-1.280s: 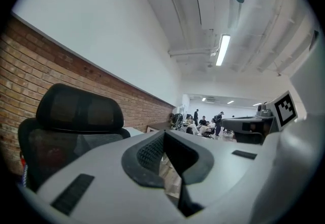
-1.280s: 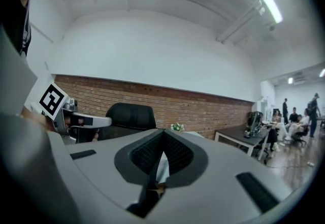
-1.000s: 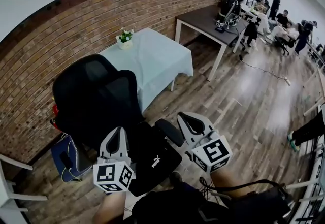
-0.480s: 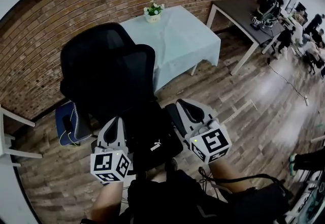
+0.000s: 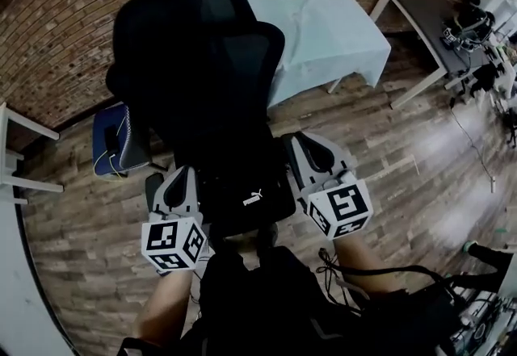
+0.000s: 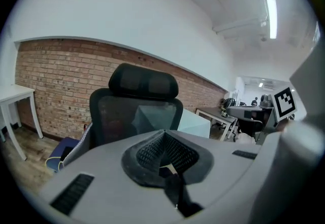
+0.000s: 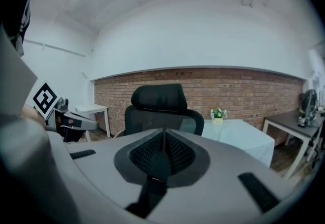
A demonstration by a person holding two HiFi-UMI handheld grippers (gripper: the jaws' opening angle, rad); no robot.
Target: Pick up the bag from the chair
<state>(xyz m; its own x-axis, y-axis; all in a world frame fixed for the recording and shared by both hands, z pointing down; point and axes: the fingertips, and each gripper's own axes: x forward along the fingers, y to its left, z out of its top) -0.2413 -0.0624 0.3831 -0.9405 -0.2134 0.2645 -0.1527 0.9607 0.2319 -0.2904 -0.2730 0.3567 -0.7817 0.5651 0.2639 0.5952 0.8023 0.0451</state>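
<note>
Before the chair [image 5: 202, 64], left gripper [image 6: 163, 139] and right gripper [image 7: 163, 139] have jaws together, holding nothing.

Head view looks steeply down; both gripper views face the chair [image 5: 202, 64].

The left gripper [image 6: 163, 135], fingers [image 6: 147, 153] pressed together, faces the black chair [image 6: 136, 112] before a brick wall [image 6: 56, 81].
</note>
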